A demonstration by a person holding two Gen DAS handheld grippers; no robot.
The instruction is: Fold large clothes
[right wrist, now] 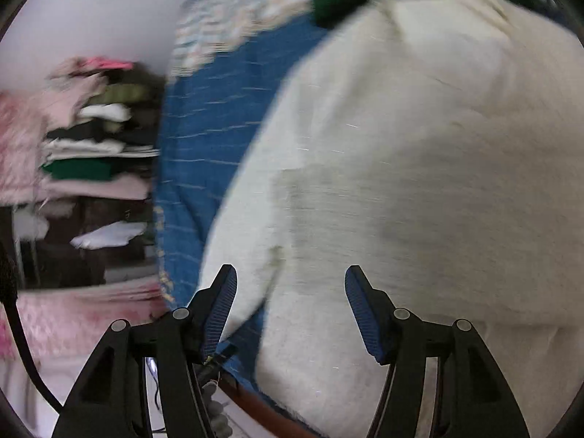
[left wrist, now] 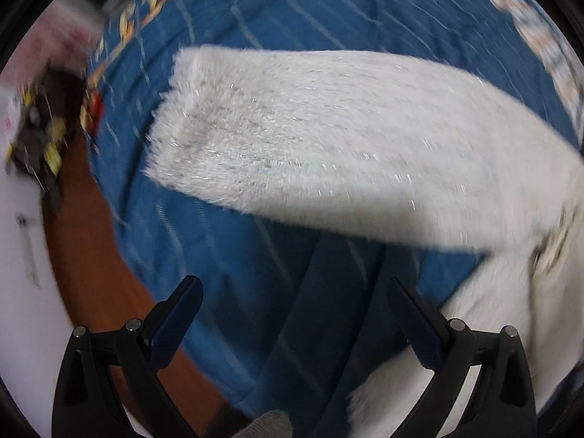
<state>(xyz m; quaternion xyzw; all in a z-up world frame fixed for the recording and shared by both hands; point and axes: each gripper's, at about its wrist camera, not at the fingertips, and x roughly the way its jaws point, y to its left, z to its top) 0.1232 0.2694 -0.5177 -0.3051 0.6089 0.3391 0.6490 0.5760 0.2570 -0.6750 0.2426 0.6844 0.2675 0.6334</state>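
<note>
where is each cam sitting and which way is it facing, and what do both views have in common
Left wrist: on the left tongs, looking down at a white fuzzy sleeve on blue bedding; only its two open fingers show, nothing between them.
Right wrist: on the right tongs, facing the white fuzzy garment, stacked clothes off to the left; only its own open fingers show.
Shared: the white garment and the blue bedding.

A sweater [left wrist: 328, 138] is spread on a bedspread [left wrist: 292, 11], with shelves of clothes [right wrist: 95, 138] stacked to its left.
</note>
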